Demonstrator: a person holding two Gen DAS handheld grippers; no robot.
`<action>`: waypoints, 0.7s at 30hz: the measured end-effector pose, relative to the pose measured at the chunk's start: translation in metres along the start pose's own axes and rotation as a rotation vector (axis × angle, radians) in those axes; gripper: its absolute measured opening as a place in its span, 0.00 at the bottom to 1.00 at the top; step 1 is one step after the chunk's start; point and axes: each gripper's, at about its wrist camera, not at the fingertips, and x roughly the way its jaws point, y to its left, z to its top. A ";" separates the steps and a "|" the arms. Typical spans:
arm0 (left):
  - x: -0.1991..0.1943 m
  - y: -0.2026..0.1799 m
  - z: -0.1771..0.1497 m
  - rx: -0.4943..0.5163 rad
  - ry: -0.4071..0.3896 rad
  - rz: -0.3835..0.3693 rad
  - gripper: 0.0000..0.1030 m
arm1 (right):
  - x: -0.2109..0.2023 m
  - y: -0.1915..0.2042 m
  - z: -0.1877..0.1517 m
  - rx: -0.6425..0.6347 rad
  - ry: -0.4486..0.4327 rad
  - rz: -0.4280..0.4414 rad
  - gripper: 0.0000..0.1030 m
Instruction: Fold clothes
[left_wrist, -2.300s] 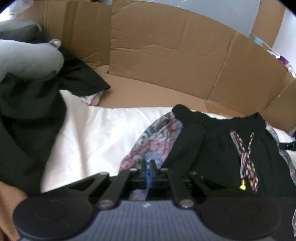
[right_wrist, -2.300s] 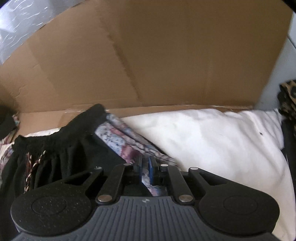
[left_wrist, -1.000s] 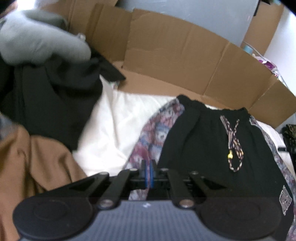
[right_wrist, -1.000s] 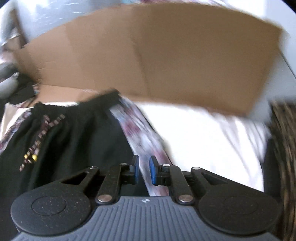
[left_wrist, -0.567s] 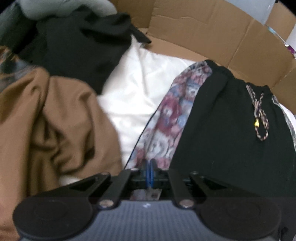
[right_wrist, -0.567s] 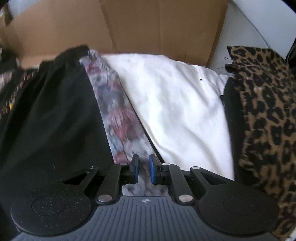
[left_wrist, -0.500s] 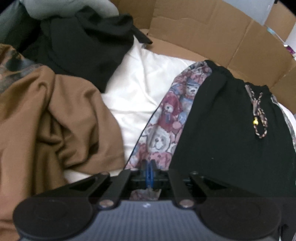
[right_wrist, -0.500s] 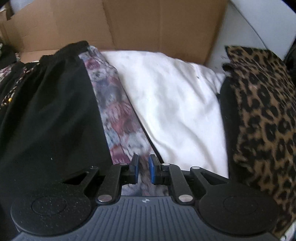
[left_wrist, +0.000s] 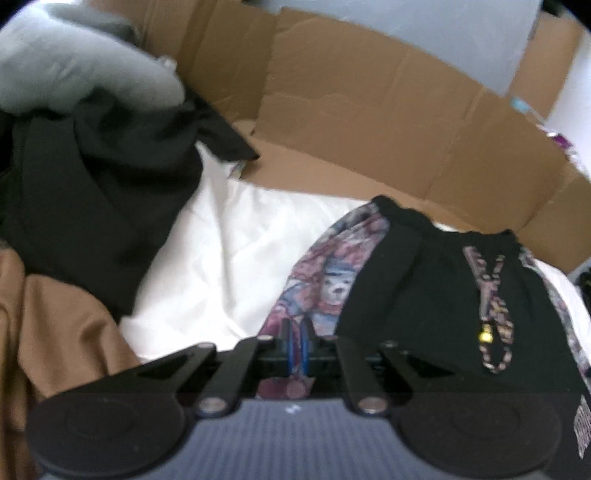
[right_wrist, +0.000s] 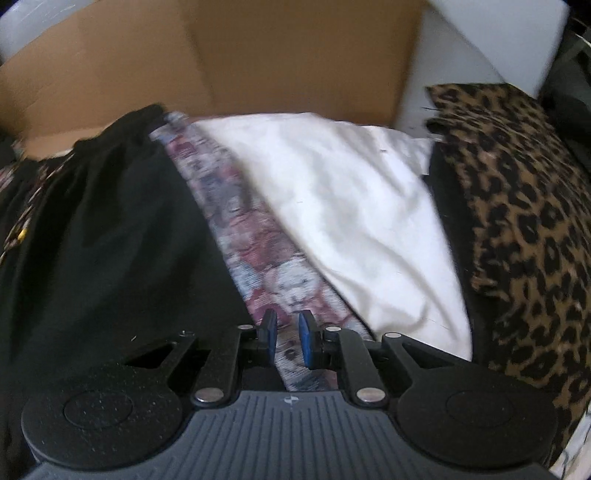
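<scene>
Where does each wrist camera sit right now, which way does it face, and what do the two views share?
Left wrist: rides the left gripper, angled down along its closed fingers at the bear-print side panel of the black shorts; clothes pile left, cardboard behind.
Right wrist: rides the right gripper, angled down at the shorts' other printed panel, jaws just opening; leopard-print fabric right.
Shared: the shorts, white sheet, cardboard.

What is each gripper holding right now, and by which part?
The left gripper pinches the black shorts by their bear-print side panel. The right gripper, jaws just opening, straddles the opposite printed panel without gripping.
</scene>
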 end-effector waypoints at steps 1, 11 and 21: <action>-0.001 0.000 -0.004 0.008 0.004 0.009 0.05 | 0.000 -0.004 -0.003 0.026 -0.003 -0.008 0.28; -0.036 0.018 -0.057 0.048 0.058 0.088 0.06 | -0.019 -0.039 -0.039 -0.015 0.024 -0.025 0.31; -0.086 0.048 -0.090 -0.072 0.098 0.117 0.06 | -0.049 -0.060 -0.076 0.051 0.067 -0.052 0.32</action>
